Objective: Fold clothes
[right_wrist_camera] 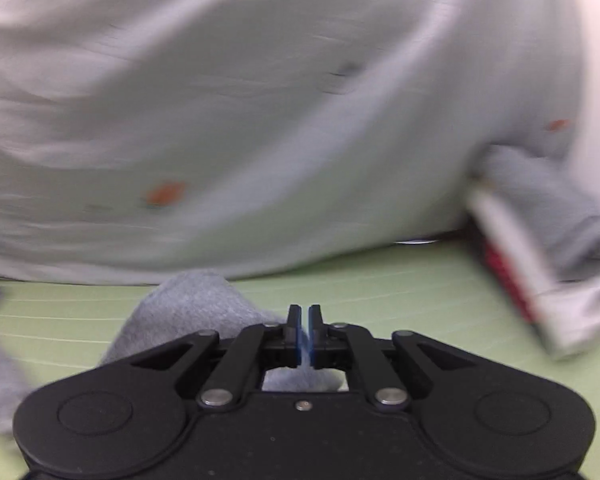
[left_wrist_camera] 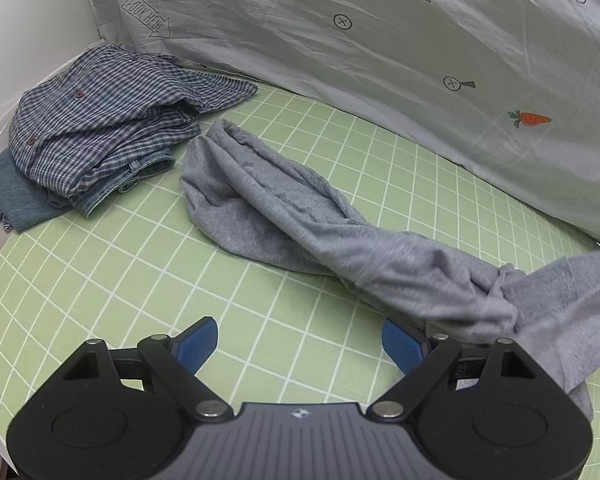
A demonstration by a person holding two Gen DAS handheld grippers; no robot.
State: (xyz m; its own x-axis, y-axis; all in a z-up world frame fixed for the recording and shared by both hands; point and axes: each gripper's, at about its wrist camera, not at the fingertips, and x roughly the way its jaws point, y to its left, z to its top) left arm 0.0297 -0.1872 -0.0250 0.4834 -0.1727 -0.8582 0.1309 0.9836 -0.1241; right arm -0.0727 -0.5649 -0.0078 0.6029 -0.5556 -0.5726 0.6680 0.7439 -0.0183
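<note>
Mat point(left_wrist_camera: 260, 300) green, gridded | left gripper point(left_wrist_camera: 300, 344) released | right gripper point(right_wrist_camera: 303, 320) grasping grey garment point(right_wrist_camera: 192, 304)

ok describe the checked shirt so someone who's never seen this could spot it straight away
On the green grid mat, look to its far left corner, below the pale printed bedding. The checked shirt lies crumpled there on a denim piece. Its blue-white check and dark red buttons set it apart from the plain grey garment beside it.

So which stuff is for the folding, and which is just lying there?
For the folding: grey garment, pinched in the right gripper; left gripper, jaws open; checked shirt.
Just lying there: carrot-print pillow; green grid mat.
</note>
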